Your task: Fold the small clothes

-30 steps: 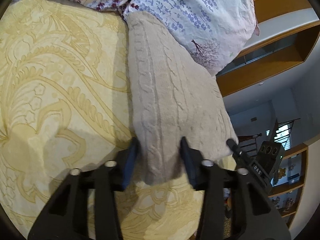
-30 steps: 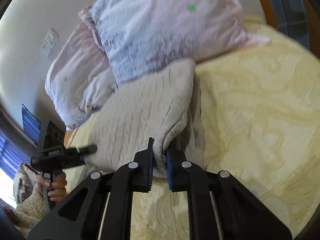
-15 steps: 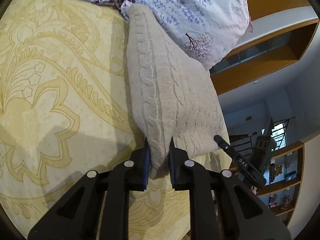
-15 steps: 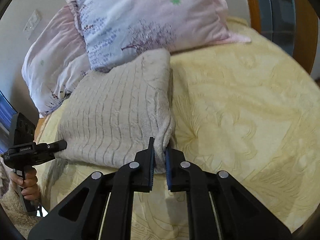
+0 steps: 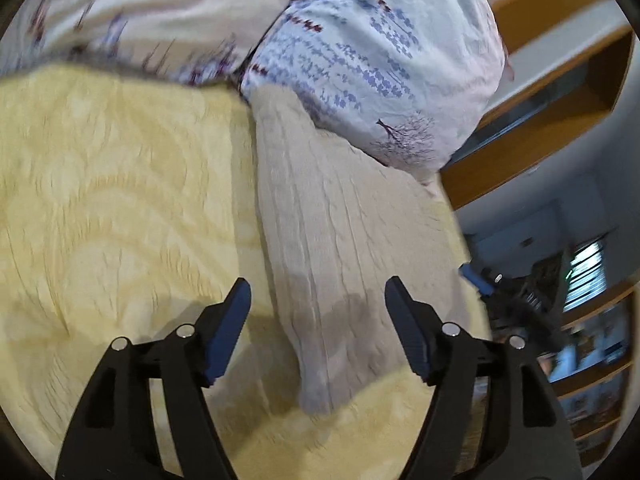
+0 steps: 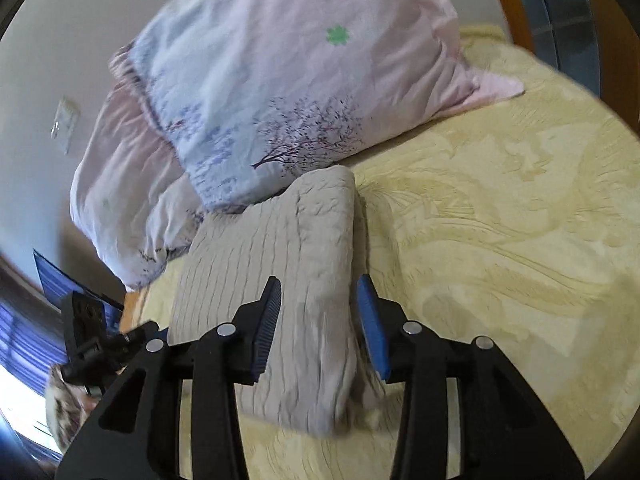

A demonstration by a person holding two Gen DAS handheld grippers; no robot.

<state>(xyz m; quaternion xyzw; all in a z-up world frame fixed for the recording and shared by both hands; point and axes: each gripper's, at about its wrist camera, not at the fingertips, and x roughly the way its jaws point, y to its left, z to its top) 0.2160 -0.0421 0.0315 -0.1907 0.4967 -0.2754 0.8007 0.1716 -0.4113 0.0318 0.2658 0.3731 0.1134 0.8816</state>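
With the fold laid, both grippers, left [image 5: 318,304] and right [image 6: 320,312], have just spread their jaws, releasing the knit garment [image 5: 340,240] (beige, cabled) onto the bedspread [image 5: 120,200].

The left gripper [image 5: 318,300] is held angled downward, its jaws spread wide after just opening, nothing pressed between the pads. The right gripper [image 6: 320,300] is likewise tilted down, jaws just parted and set less wide, pads not pressing. A hand [image 6: 86,394] is glimpsed blurred behind the left gripper's handle.
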